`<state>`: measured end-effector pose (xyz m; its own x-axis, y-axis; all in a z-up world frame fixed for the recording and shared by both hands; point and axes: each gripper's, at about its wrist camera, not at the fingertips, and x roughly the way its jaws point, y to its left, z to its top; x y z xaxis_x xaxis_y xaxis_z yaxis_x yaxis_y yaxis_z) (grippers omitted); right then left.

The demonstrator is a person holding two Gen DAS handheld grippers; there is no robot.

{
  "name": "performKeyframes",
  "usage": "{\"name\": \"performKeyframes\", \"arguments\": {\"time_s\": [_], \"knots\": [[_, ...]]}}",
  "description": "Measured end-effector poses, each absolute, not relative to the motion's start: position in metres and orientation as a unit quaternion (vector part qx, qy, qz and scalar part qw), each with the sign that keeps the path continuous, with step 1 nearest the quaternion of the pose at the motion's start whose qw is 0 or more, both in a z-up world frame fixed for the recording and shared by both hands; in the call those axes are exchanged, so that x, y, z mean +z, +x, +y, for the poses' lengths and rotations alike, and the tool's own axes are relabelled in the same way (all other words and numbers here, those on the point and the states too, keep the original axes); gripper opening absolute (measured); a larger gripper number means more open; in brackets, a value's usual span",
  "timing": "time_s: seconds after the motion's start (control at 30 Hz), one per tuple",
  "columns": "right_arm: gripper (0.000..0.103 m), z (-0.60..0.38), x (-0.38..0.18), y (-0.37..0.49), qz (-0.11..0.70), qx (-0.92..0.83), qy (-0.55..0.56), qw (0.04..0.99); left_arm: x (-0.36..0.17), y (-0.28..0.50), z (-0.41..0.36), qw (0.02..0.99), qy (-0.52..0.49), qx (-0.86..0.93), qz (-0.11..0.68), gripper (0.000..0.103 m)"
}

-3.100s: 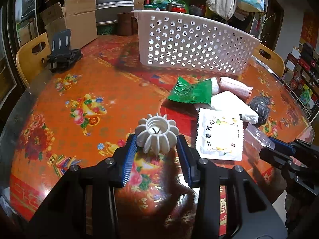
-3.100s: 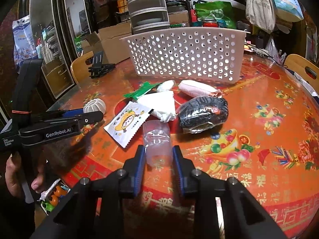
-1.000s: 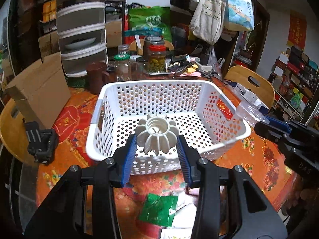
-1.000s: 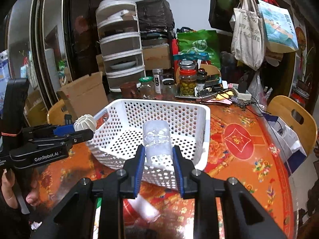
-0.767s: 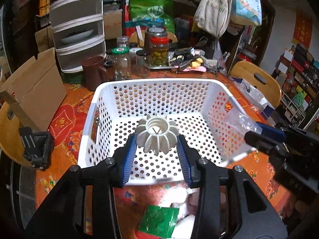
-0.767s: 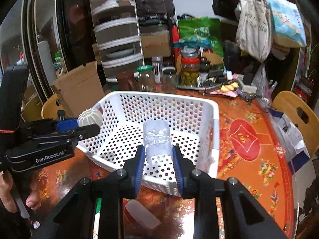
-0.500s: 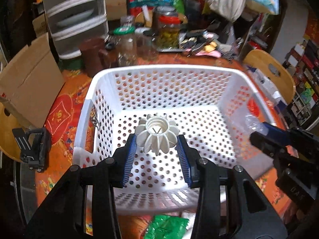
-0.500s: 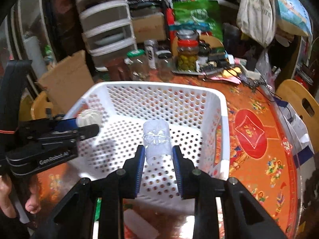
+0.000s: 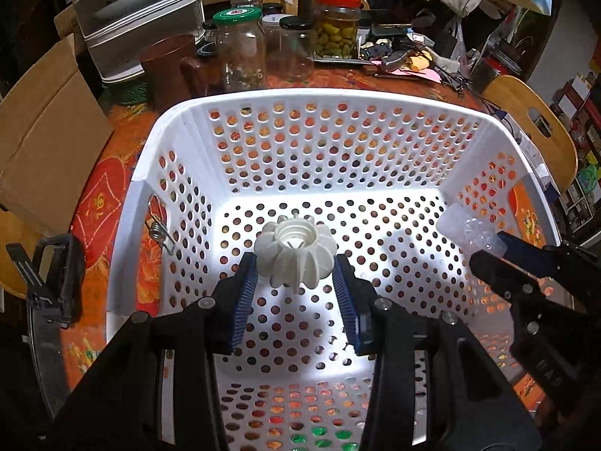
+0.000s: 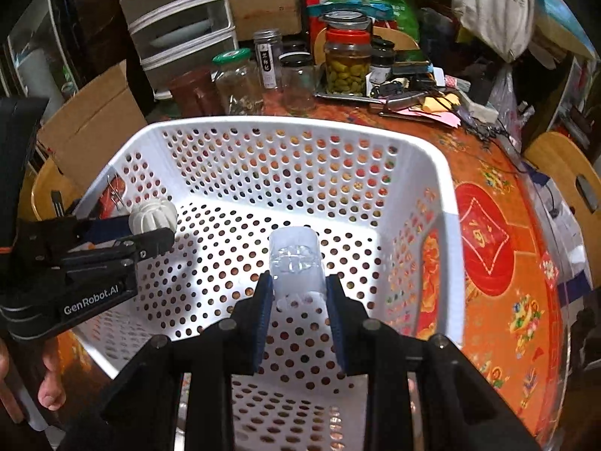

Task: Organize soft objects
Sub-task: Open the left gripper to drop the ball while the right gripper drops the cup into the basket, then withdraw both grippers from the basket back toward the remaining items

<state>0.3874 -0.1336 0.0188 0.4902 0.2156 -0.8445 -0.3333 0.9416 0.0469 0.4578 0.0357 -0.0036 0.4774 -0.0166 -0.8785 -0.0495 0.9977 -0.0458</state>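
Note:
My left gripper (image 9: 295, 276) is shut on a white ribbed pumpkin-shaped toy (image 9: 295, 249) and holds it above the floor of the white perforated basket (image 9: 338, 127). My right gripper (image 10: 296, 293) is shut on a clear soft plastic bottle (image 10: 296, 263), also held inside the basket (image 10: 443, 195). In the left wrist view the right gripper (image 9: 484, 251) shows at the right with the bottle (image 9: 464, 227). In the right wrist view the left gripper (image 10: 150, 233) shows at the left with the toy (image 10: 153, 216). The basket holds nothing else that I can see.
The basket stands on a round table with an orange-red patterned cover (image 10: 499, 263). Glass jars (image 9: 240, 52), a brown mug (image 9: 169, 64) and a drawer unit (image 10: 176, 18) stand behind it. A cardboard box (image 9: 41, 127) is at the left. Wooden chairs (image 9: 529, 127) ring the table.
Both grippers have moved forward and down from over the table into the basket, carrying the toy and the bottle. The basket floor now fills both views.

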Motion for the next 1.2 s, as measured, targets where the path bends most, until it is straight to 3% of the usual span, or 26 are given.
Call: {"name": "performKeyframes", "arguments": {"time_s": [0.13,0.17,0.2,0.23,0.33,0.37,0.4,0.5,0.63,1.2], "knots": [[0.030,-0.125,0.013,0.390,0.486,0.164,-0.072,0.855,-0.005,0.459,0.037,0.859,-0.034,0.011,0.510,0.040],[0.039,-0.124,0.012,0.390,0.485,0.167,-0.071,0.856,-0.005,0.459,0.038,0.860,-0.036,0.010,0.509,0.041],[0.054,-0.123,0.013,0.390,0.482,0.170,-0.071,0.857,-0.005,0.459,0.038,0.860,-0.036,0.010,0.508,0.047],[0.058,-0.123,0.014,0.390,0.478,0.173,-0.069,0.858,-0.004,0.458,0.038,0.862,-0.035,0.010,0.506,0.057],[0.074,-0.121,0.020,0.386,0.466,0.187,-0.064,0.863,0.000,0.454,0.039,0.868,-0.045,-0.001,0.495,0.065],[0.089,-0.120,0.021,0.385,0.463,0.185,-0.066,0.864,0.002,0.452,0.040,0.870,-0.048,0.000,0.491,0.070],[0.096,-0.120,0.024,0.383,0.459,0.185,-0.066,0.866,0.006,0.451,0.040,0.872,-0.049,0.003,0.486,0.082],[0.098,-0.124,0.034,0.375,0.443,0.193,-0.053,0.874,0.020,0.442,0.045,0.886,-0.053,0.008,0.461,0.096],[0.103,-0.131,0.047,0.367,0.430,0.194,-0.048,0.881,0.035,0.433,0.052,0.893,-0.064,0.002,0.445,0.103],[0.103,-0.168,0.069,0.292,0.371,0.203,-0.035,0.906,0.073,0.338,0.040,0.922,-0.053,-0.007,0.384,0.103]]}}
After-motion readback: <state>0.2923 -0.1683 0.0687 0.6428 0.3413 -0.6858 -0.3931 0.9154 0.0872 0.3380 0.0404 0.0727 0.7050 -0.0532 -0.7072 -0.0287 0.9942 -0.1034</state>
